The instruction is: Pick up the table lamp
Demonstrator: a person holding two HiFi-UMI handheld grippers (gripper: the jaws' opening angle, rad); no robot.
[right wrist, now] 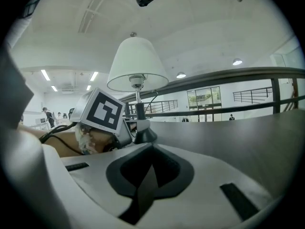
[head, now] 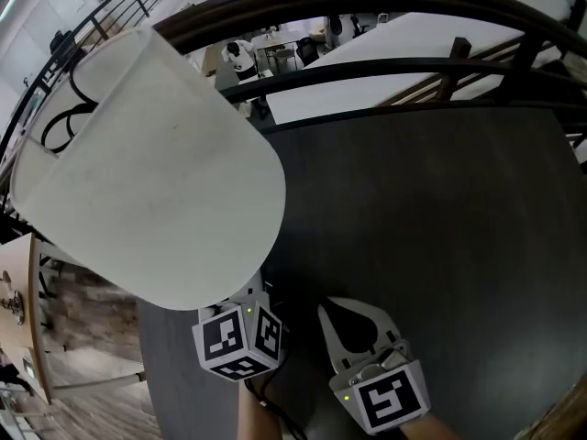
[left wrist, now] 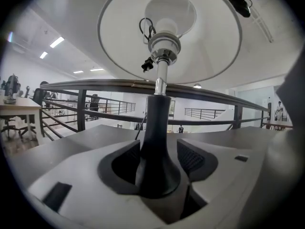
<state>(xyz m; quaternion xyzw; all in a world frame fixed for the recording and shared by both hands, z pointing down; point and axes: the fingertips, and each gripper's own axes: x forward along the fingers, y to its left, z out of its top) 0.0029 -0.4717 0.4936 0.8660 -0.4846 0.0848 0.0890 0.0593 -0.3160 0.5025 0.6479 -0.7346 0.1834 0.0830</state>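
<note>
The table lamp stands on the dark table (head: 440, 209). Its white shade (head: 147, 163) fills the left of the head view and hides the stem and foot there. In the left gripper view the black flared foot (left wrist: 155, 171) and stem rise between the jaws of my left gripper (left wrist: 159, 161). Those jaws are open, with a gap on each side of the foot. The shade's underside and bulb socket (left wrist: 164, 44) show above. My right gripper (head: 332, 314) lies on the table right of the lamp, shut and holding nothing. From the right gripper view the whole lamp (right wrist: 137, 63) stands ahead, left of centre.
A curved dark railing (head: 385, 7) runs along the table's far side, with an open hall beyond and below. The left gripper's marker cube (right wrist: 102, 111) sits beside the lamp foot. A black cable (head: 271, 401) trails from the left gripper toward me.
</note>
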